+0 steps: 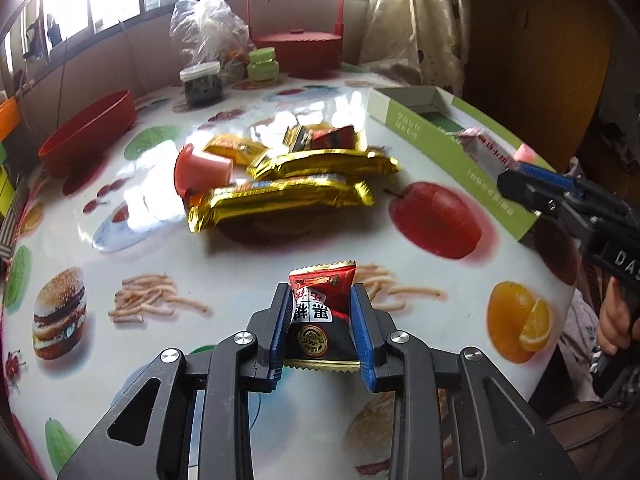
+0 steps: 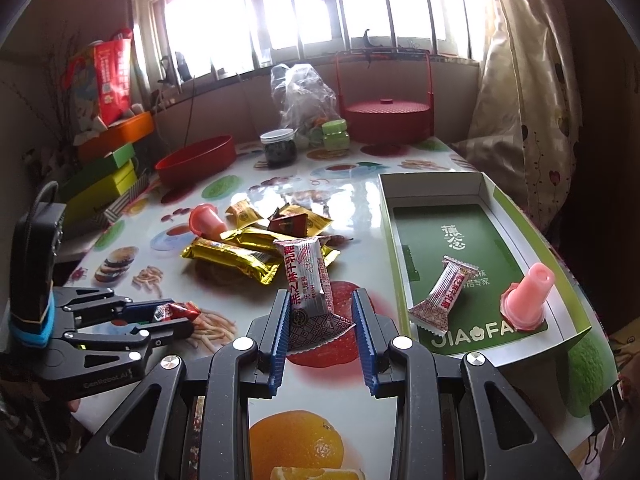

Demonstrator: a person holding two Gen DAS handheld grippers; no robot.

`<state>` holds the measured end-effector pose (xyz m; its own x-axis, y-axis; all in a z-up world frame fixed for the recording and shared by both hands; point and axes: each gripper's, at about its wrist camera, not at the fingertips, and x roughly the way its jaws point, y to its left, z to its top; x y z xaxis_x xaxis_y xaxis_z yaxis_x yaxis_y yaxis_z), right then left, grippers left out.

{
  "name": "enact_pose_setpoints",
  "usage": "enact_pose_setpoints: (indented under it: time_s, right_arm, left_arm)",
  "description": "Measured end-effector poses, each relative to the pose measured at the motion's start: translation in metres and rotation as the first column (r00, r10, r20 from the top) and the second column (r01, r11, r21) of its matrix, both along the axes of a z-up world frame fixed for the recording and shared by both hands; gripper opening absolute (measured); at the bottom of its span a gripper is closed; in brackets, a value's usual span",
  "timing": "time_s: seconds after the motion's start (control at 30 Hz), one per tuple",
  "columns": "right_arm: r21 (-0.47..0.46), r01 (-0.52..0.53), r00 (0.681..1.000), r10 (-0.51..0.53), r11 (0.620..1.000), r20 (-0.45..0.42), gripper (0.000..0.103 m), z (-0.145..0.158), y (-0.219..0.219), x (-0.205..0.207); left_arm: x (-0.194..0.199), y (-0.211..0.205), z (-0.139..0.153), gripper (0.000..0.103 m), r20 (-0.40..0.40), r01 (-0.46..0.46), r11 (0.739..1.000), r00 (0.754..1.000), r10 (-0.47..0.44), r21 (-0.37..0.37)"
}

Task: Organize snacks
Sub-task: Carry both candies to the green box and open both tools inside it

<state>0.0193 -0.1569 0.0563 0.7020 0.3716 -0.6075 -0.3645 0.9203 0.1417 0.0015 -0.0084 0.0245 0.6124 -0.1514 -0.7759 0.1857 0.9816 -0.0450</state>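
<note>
My left gripper (image 1: 320,290) is shut on a small red and black snack packet (image 1: 320,304), low over the fruit-print table; it also shows at the left of the right wrist view (image 2: 188,316). My right gripper (image 2: 321,294) is shut on a silver and red candy packet (image 2: 308,276), held up just left of the green tray box (image 2: 440,178). That box holds another silver candy (image 2: 442,292) and a pink jelly cup (image 2: 528,296). At mid-table lies a pile of gold bars (image 1: 280,200), small gold and red packets (image 1: 320,136) and a pink jelly cup (image 1: 204,168).
A red bowl (image 1: 88,128), a dark jar (image 1: 202,84), a plastic bag (image 1: 208,28) and a red handled basket (image 1: 296,46) stand at the far side. Stacked coloured boxes (image 2: 104,168) line the left edge. A curtain (image 2: 520,80) hangs at the right.
</note>
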Motion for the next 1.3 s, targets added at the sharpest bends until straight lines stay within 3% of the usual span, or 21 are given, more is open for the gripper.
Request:
enact_pose_setpoints:
  time_s: [0.43,1.3]
  right_arm:
    - [0.001,0.047,0.999,-0.047,0.999,0.026,0.029,0.010,-0.013,0.002]
    - [-0.008,0.231,0.973,-0.231,0.973,0.022,0.029,0.019,-0.073,0.024]
  left_arm:
    - [0.023,-0.028,0.030,0.031,0.077,0.071,0.997,0.995,-0.069,-0.021]
    - [0.094,-0.101,0.052,0.031,0.109,0.226,0.970,0.970,-0.216,-0.093]
